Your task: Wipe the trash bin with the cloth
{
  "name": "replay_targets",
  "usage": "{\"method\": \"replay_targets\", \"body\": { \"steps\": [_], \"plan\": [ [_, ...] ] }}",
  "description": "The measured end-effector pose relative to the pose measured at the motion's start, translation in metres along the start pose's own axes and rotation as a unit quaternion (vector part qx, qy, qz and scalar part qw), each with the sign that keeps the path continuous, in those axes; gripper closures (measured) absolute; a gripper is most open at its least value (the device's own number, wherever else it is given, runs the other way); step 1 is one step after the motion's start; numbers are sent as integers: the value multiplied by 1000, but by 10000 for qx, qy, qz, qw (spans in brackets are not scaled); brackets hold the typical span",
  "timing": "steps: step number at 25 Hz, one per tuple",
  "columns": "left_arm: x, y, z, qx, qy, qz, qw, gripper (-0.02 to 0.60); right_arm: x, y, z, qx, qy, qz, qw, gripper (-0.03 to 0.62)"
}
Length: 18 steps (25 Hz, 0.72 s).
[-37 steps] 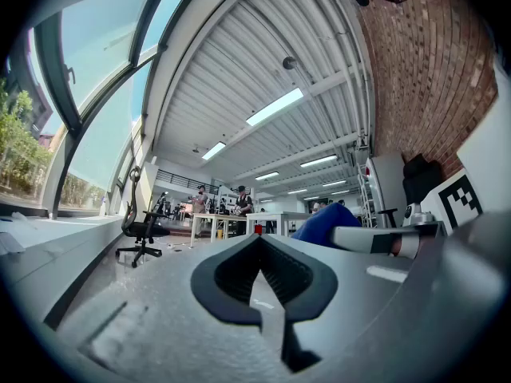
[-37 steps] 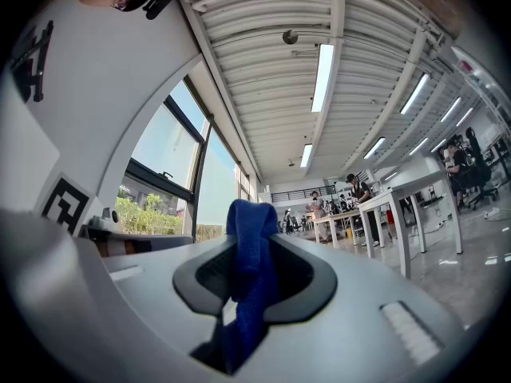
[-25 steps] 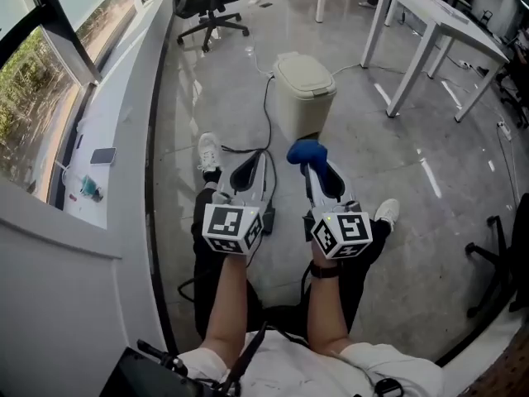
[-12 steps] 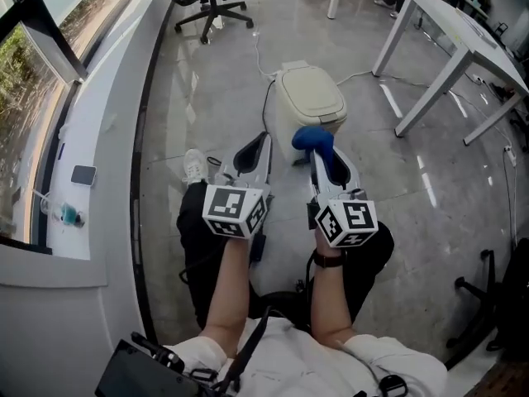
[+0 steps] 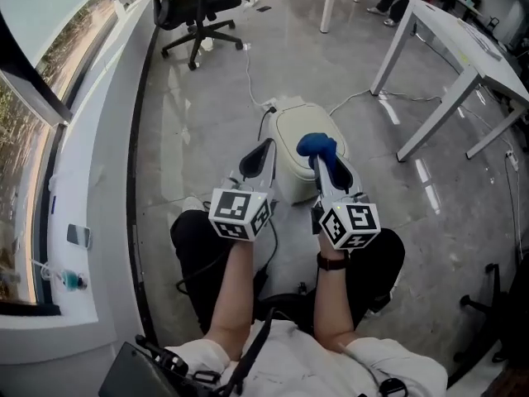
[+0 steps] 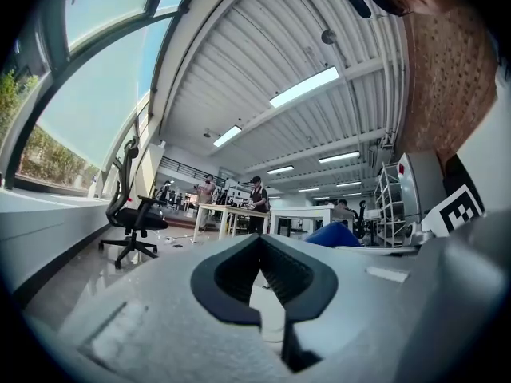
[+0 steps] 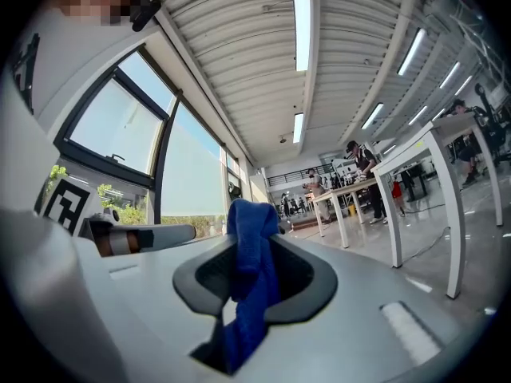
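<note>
The trash bin, cream with a rounded lid, stands on the grey floor straight ahead of me, and it now sits right under my gripper tips. A second ago it stood well ahead of them, and half a second ago it was only near. The blue cloth is pinched in my right gripper. In the right gripper view the jaws are clamped on the cloth, which bunches up above the right gripper and trails down through the slot. It is the same hold as in both earlier frames. From my head the cloth lies over the right side of the bin's lid, but I cannot tell whether it touches the lid. My left gripper hangs beside the bin's left edge. In the left gripper view the jaws of the left gripper are together with nothing between them. A dark cable runs across the floor to the back of the bin. Farther off, a black office chair stands up left and a white table up right. The window ledge runs down my left side, with a phone on it that sits lower in view than before.
</note>
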<state>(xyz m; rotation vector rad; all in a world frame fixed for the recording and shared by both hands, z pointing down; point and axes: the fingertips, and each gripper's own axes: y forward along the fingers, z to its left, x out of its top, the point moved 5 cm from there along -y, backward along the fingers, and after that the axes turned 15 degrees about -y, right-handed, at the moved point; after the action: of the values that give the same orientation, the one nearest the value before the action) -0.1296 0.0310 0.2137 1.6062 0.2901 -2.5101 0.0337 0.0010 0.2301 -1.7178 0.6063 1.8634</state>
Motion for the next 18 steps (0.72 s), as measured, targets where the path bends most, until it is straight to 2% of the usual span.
{"method": "replay_targets", "body": {
  "steps": [11, 18],
  "plan": [
    [38, 69, 68, -806, 75, 194, 9965, 581, 3, 81, 10, -611, 76, -127, 9980, 514],
    [35, 94, 109, -1168, -13, 395, 9924, 581, -13, 93, 15, -1173, 79, 61, 9930, 514]
  ]
}}
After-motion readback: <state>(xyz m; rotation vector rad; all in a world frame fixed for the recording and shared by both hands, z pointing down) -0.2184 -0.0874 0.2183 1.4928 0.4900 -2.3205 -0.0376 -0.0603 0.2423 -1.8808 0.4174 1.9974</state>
